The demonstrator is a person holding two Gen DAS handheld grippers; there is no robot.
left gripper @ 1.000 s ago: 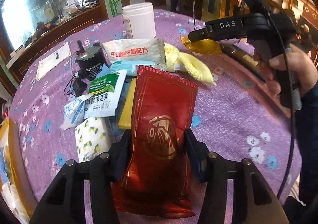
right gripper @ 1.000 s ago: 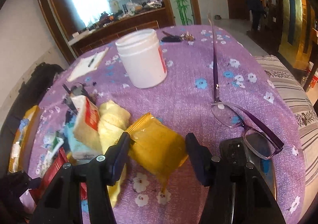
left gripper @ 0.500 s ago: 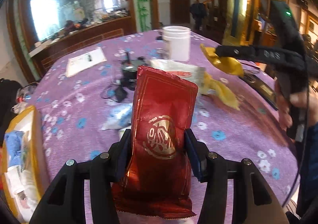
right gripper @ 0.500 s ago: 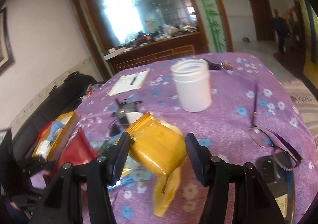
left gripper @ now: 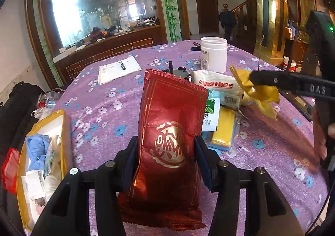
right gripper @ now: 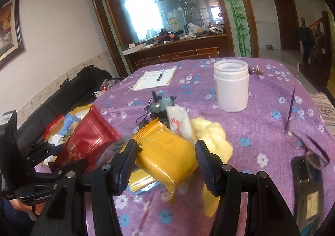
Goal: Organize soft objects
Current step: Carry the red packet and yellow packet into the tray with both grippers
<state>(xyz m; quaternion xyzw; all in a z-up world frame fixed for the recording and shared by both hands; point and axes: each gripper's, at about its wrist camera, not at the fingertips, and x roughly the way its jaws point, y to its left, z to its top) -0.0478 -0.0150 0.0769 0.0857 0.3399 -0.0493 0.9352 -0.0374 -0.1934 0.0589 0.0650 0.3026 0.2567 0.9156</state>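
My left gripper (left gripper: 166,152) is shut on a red foil packet (left gripper: 169,131), held upright above the purple flowered tablecloth (left gripper: 117,110). In the right wrist view my right gripper (right gripper: 166,152) is shut on a yellow packet (right gripper: 165,152), also lifted off the table. The left wrist view shows the right gripper (left gripper: 263,81) at the right with the yellow packet (left gripper: 261,95) hanging from it. A gold box (left gripper: 61,123) holding blue cloth and white packets stands at the left table edge. More soft packets (left gripper: 215,85) and a yellow cloth (right gripper: 211,135) lie mid-table.
A white jar (right gripper: 231,85) stands at the back, with a notepad and pen (left gripper: 117,68) to its left. A small black device (right gripper: 157,106) sits by the pile. Glasses (right gripper: 297,131) and a phone (right gripper: 307,190) lie at the right. A black bag (left gripper: 23,97) sits beyond the left edge.
Both grippers have risen and swung left with their packets still gripped. The gold box has come into view at the left, and the pile now lies further right.
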